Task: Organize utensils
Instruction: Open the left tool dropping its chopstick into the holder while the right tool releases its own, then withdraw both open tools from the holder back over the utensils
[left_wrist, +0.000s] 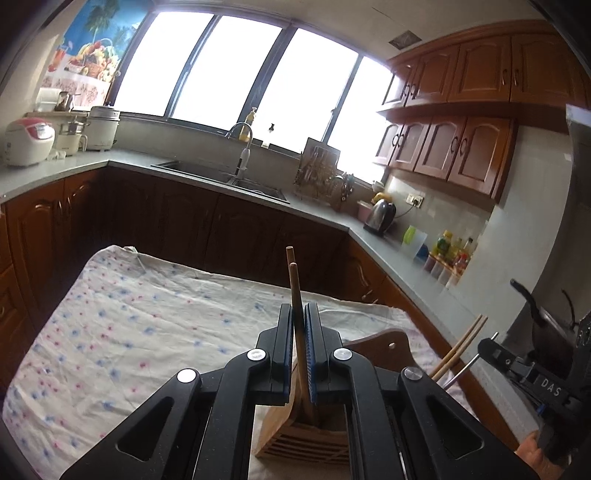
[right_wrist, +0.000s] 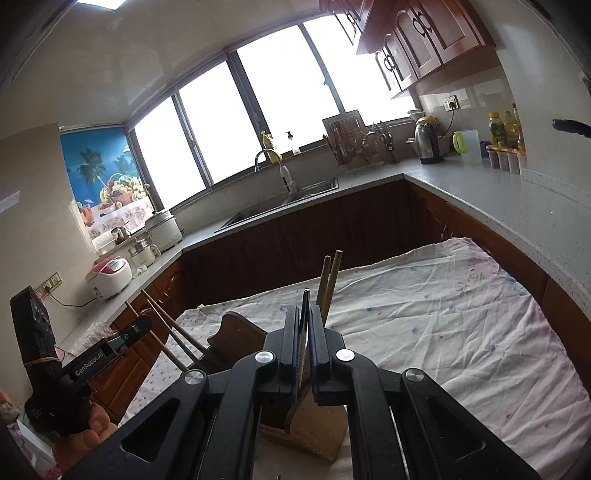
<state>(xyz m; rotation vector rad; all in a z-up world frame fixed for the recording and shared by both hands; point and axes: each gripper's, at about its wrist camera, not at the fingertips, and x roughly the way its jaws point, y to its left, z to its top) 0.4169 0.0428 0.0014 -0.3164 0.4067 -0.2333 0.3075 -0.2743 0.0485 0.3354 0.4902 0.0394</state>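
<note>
My left gripper (left_wrist: 298, 314) is shut on a pair of wooden chopsticks (left_wrist: 294, 284) that stand upright with their lower ends in a wooden utensil holder (left_wrist: 295, 435) on the table. My right gripper (right_wrist: 303, 314) is shut on a thin metal utensil handle (right_wrist: 306, 301) above the same holder (right_wrist: 314, 432). Two more chopsticks (right_wrist: 328, 284) stand in the holder behind my right gripper. In the right wrist view the left gripper's chopsticks (right_wrist: 173, 336) slant at the left. In the left wrist view the right gripper's body (left_wrist: 517, 365) shows at the right, with chopsticks (left_wrist: 461, 343) beside it.
A flowered cloth (left_wrist: 129, 325) covers the table. A dark wooden board (right_wrist: 236, 332) stands behind the holder. Counters run around the room with a sink (left_wrist: 221, 177), rice cookers (left_wrist: 29, 140), a dish rack (left_wrist: 317, 173), a kettle (left_wrist: 380, 218) and bottles (left_wrist: 450, 254).
</note>
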